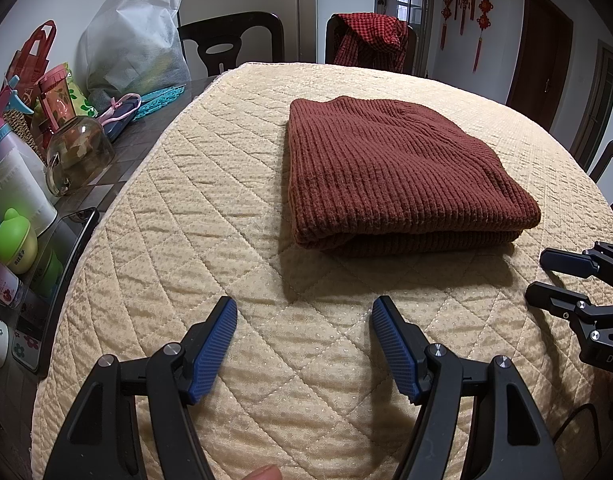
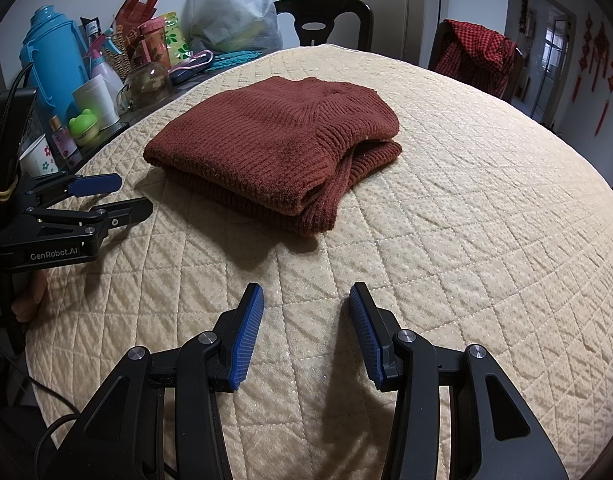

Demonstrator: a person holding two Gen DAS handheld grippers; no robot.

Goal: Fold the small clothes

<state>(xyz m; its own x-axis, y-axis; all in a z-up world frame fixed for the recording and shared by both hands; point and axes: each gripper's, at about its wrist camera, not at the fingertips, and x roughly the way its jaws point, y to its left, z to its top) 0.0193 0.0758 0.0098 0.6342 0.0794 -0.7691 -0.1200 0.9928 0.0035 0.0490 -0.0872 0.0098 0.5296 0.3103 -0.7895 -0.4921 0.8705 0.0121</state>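
Observation:
A rust-brown ribbed knit sweater [image 1: 390,168] lies folded into a thick rectangle on the cream quilted cover [image 1: 210,216]. It also shows in the right wrist view [image 2: 274,148]. My left gripper [image 1: 304,310] is open and empty, a short way in front of the sweater's near edge. My right gripper [image 2: 306,296] is open and empty, also short of the sweater. The right gripper shows at the right edge of the left wrist view [image 1: 546,276], and the left gripper at the left of the right wrist view [image 2: 130,194].
Clutter stands on the table's left side: a glass teapot [image 1: 80,152], a white bag [image 1: 134,40], a blue thermos [image 2: 54,60], bottles and cups. A phone [image 1: 62,276] lies by the cover's edge. Dark chairs [image 1: 234,40] stand behind, one with a red checked garment [image 1: 370,40].

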